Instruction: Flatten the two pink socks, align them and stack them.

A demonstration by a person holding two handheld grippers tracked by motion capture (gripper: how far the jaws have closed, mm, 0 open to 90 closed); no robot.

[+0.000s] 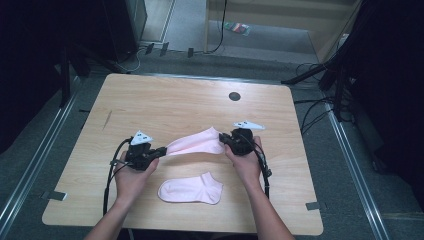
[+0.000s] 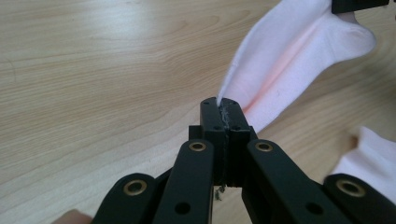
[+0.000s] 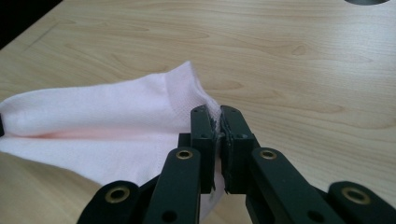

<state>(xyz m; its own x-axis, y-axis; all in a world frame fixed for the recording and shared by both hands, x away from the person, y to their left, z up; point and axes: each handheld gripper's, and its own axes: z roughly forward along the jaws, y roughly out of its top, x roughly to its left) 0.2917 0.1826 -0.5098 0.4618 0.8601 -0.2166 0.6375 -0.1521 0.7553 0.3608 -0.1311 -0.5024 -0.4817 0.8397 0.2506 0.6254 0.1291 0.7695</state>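
A pale pink sock (image 1: 196, 142) hangs stretched between my two grippers just above the wooden table (image 1: 165, 100). My left gripper (image 1: 163, 150) is shut on one end of it; in the left gripper view the jaws pinch the sock's edge (image 2: 223, 108) and the sock (image 2: 289, 60) runs off to the upper right. My right gripper (image 1: 223, 139) is shut on the other end; in the right gripper view the cuff sits between the jaws (image 3: 218, 122), and the sock (image 3: 102, 116) spreads left. A second pink sock (image 1: 191, 190) lies flat near the front edge.
A dark round hole (image 1: 234, 96) sits in the tabletop at the back. Black cables (image 1: 111, 175) trail from both grippers toward the person. The second sock's edge (image 2: 373, 158) shows at the lower right of the left gripper view.
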